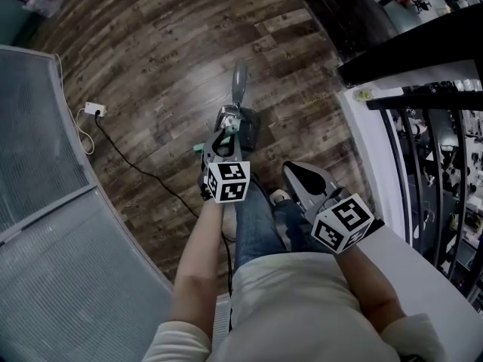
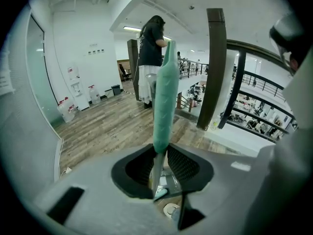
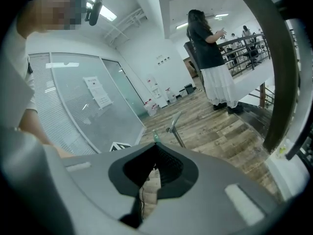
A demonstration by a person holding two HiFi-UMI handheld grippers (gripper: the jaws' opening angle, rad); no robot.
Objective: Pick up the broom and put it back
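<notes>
The person wears a pale cream top (image 1: 294, 308) with short sleeves (image 1: 175, 344) and blue jeans (image 1: 255, 228). A light shoe (image 1: 279, 197) shows at the far end of the jeans. The left gripper (image 1: 232, 123) and the right gripper (image 1: 294, 172) look alike. Each is a smooth grey shell narrowing to two jaws lined with black ribbed pads (image 2: 183, 163). Each carries at its near end a white cube (image 1: 227, 181) printed with black square markers.

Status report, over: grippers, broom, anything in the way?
Left gripper shut on broom. Right gripper shut, empty. Person stands ahead; cable on floor.
</notes>
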